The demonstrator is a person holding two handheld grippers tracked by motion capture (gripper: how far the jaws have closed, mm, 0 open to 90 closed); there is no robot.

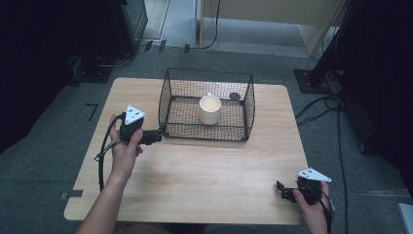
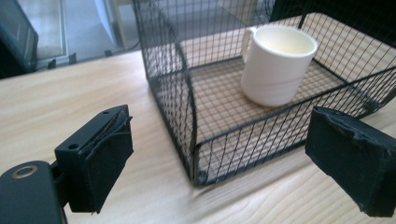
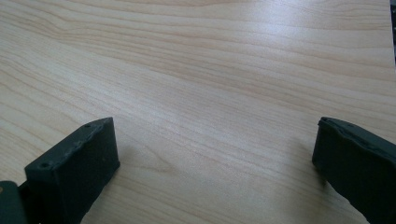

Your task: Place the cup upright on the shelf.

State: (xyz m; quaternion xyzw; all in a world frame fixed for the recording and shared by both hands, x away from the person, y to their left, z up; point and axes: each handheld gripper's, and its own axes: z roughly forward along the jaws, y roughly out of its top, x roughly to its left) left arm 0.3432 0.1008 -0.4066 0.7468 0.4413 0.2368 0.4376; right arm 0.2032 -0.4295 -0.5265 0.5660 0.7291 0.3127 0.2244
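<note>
Basket [image 1: 207,105] corner between left tongs [image 2: 219,154] (parted), mug [image 1: 210,109] inside

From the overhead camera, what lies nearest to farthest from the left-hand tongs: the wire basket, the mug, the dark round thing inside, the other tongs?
1. Basket: its near left corner sits just off the left tongs.
2. Mug: mid-basket.
3. Dark disc: basket's far right corner.
4. Right tongs: table's near right corner.
</note>
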